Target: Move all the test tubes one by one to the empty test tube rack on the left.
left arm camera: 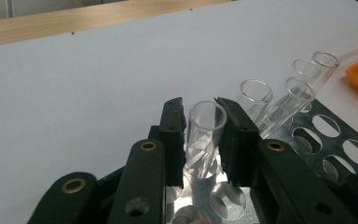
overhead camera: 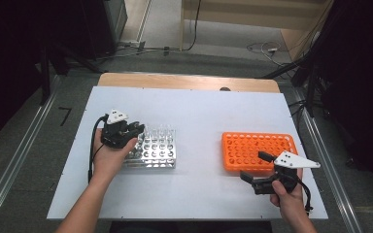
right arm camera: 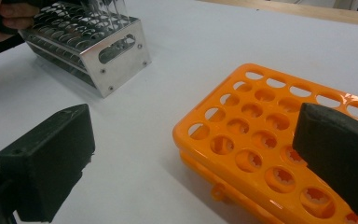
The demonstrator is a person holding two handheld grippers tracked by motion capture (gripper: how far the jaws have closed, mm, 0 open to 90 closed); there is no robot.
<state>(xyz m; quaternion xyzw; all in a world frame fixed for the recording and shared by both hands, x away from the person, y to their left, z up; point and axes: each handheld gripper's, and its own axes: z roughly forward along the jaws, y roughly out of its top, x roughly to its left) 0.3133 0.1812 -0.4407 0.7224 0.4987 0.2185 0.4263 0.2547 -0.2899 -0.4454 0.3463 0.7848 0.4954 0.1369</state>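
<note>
gripping glass tube (left arm camera: 207, 125) in left jaws for lifting from metal rack (overhead camera: 156, 153); right jaws spreading wide, waiting beside orange rack (overhead camera: 257, 150).

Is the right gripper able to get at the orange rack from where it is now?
Probably yes. The right gripper hangs open at the near edge of the orange rack, one jaw over its holes, the other over bare table. The holes in view look empty and nothing stands between.

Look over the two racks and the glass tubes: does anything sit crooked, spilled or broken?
One glass tube in the metal rack leans against its neighbour instead of standing straight. Nothing looks spilled or broken. The orange rack lies flat and empty.
</note>
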